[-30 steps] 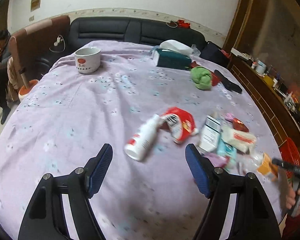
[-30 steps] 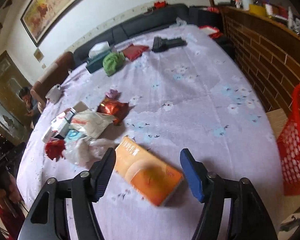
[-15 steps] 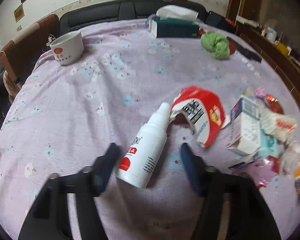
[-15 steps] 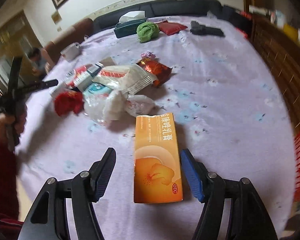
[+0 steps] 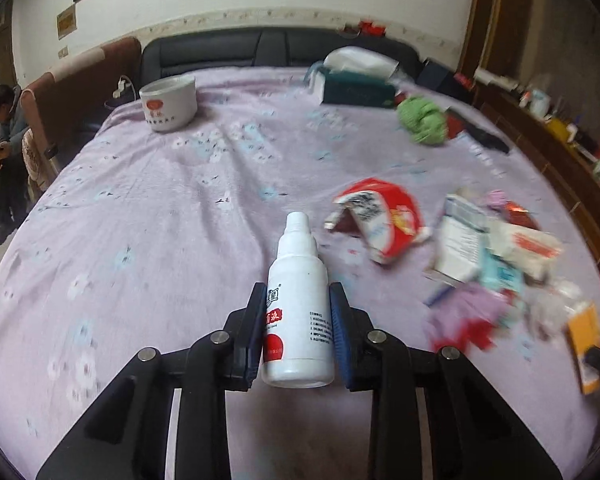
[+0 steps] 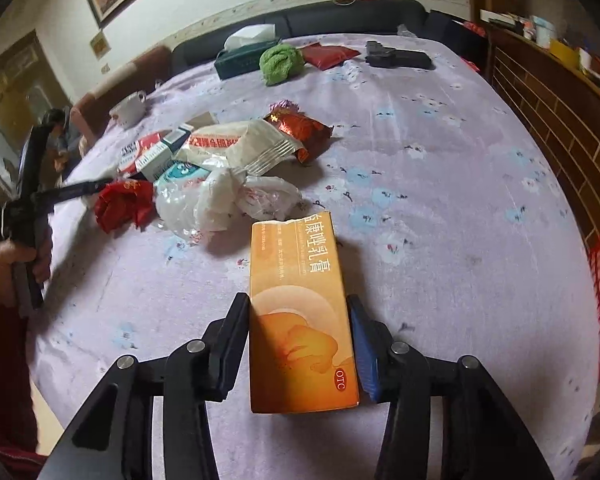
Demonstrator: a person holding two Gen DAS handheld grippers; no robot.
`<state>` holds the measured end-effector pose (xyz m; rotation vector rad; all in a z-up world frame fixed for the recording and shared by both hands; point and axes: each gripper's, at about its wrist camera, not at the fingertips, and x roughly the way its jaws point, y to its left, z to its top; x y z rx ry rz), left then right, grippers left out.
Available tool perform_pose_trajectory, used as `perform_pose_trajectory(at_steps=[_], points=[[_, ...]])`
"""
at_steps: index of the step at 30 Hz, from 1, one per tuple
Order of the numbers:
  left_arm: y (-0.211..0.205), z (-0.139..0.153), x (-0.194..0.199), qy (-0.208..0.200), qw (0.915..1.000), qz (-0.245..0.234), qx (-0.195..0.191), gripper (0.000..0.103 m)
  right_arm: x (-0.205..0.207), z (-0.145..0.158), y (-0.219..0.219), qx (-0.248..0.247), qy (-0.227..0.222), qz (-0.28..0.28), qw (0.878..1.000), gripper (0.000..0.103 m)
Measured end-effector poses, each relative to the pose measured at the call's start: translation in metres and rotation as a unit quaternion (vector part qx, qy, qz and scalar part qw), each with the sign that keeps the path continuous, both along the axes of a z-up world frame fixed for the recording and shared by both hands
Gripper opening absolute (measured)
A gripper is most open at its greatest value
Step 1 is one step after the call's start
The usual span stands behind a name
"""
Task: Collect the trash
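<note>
While both jaws have just been closing, left gripper pinches white bottle; right gripper squeezes orange box, near edge of lilac tablecloth.

So there's a white spray bottle with a red label lying flat on the lilac floral tablecloth, nozzle pointing away. The orange medicine box lies flat too, far end torn open, next to the wrapper pile.
</note>
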<state>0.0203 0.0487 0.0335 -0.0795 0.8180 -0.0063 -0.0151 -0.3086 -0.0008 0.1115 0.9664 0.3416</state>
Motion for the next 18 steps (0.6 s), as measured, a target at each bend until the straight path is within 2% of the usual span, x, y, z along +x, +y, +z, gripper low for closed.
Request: perform_pose_trajectory(at_steps=[7, 10, 18], points=[[-0.029, 0.019, -0.066, -0.061, 0.9974, -0.014, -0.036, 0.029, -0.020, 0.011, 0.006, 0.016, -0.055, -0.037, 0.998, 0.051], [-0.058, 0.021, -0.088, -0.085, 0.9952, -0.038, -0.033, 0.029, -0.027, 0.017, 0.018, 0.010, -0.087, -0.040, 0.995, 0.051], [-0.105, 0.015, -0.104, -0.113, 0.9912, -0.065, -0.021, 0.029, -0.031, 0.021, 0.039, -0.002, -0.132, -0.041, 0.990, 0.051]])
